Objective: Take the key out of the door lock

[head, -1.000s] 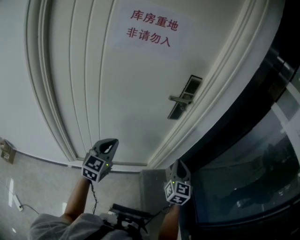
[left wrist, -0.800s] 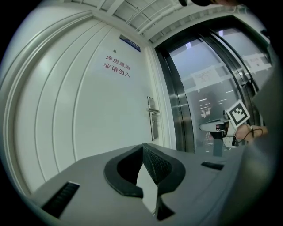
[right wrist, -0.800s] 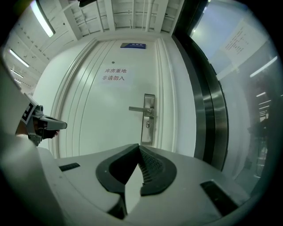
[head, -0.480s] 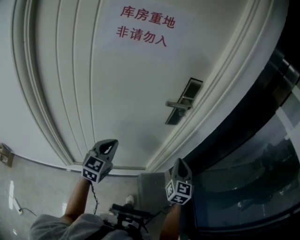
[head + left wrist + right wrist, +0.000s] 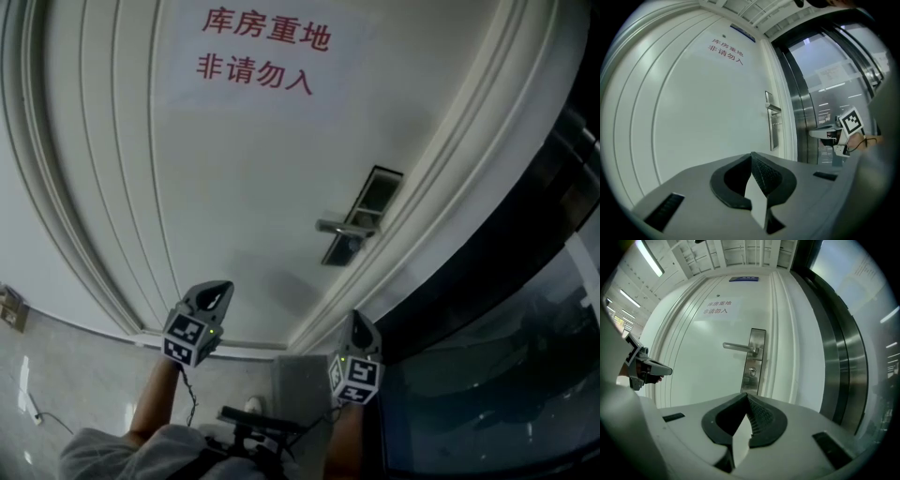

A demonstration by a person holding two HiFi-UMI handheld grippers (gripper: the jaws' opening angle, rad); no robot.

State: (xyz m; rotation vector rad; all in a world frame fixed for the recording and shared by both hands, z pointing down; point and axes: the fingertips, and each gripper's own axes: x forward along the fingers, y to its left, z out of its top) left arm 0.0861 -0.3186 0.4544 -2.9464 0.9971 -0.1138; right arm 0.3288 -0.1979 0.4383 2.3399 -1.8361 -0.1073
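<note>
A big white door (image 5: 244, 187) fills most of the head view. A paper sign (image 5: 253, 56) with red writing is stuck near the top of the picture. The door handle (image 5: 339, 228) is a bit right of the middle, on a dark metal plate (image 5: 364, 214). In the right gripper view the lock (image 5: 751, 371) is a small round spot on the plate, just under the handle. The key is too small to make out there.

The left gripper (image 5: 223, 287) is at the lower left and the right gripper (image 5: 359, 321) is at the lower right. Both are low down and well apart from the handle. The jaws of each one are pressed together and hold nothing.

A dark frame (image 5: 487, 234) with glass (image 5: 497, 375) runs down the right side. At the lower left, a white cord (image 5: 33, 403) lies on the shiny floor (image 5: 66, 375). A small box (image 5: 11, 307) sits low on the wall there.
</note>
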